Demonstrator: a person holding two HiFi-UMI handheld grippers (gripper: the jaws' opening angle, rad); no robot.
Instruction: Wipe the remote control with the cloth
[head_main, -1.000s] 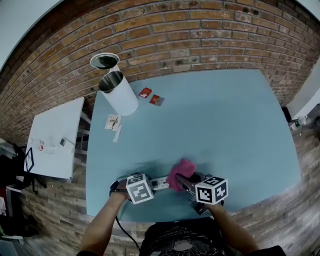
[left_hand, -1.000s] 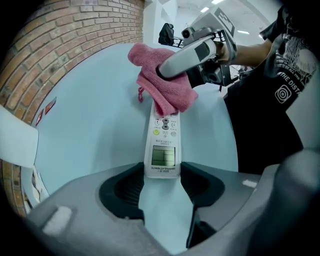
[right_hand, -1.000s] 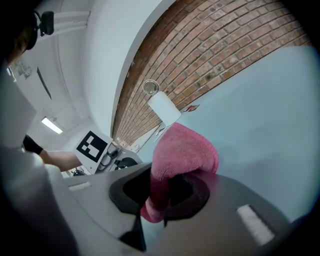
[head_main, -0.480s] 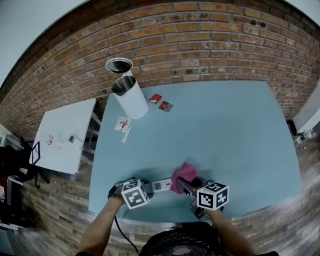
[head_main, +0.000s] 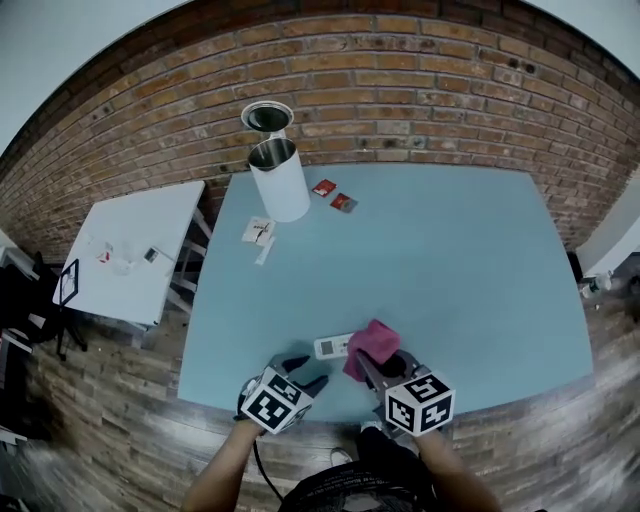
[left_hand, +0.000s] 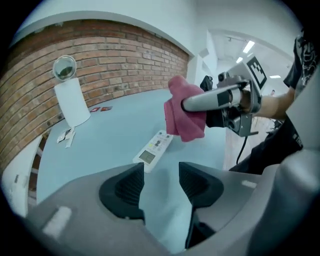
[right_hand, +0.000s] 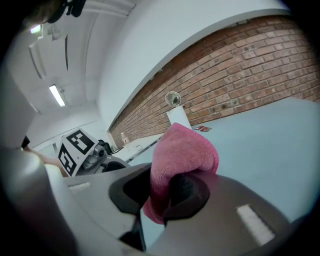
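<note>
A small white side table (head_main: 130, 255) stands at the far left, off the edge of the blue table (head_main: 450, 260). At the blue table's back left corner, by the brick wall (head_main: 400, 90), stands a white bin (head_main: 280, 180) with its round lid (head_main: 267, 117) up. Some white packets (head_main: 258, 232) lie just in front of the bin, and two red packets (head_main: 334, 195) lie to its right.

The left gripper (head_main: 305, 372) hangs at the near edge of the table, pointing down towards the top. Its jaws are spread and are closing, with only bare table between them. The remote control (head_main: 334, 346) lies flat on the table just beyond those jaws, buttons and small screen facing up, and no jaw touches it. In the left gripper view (left_hand: 161, 182) the remote control (left_hand: 154, 149) shows just past the jaw tips.

The pink cloth (head_main: 371, 345) sits just right of the remote control, its bunched end above the remote control's right end. Whether they touch cannot be told. The right gripper (head_main: 372, 368) holds it. In the right gripper view (right_hand: 162, 192) the jaws are pinched on a fold of the cloth (right_hand: 182, 150), which bulges out ahead of them.
</note>
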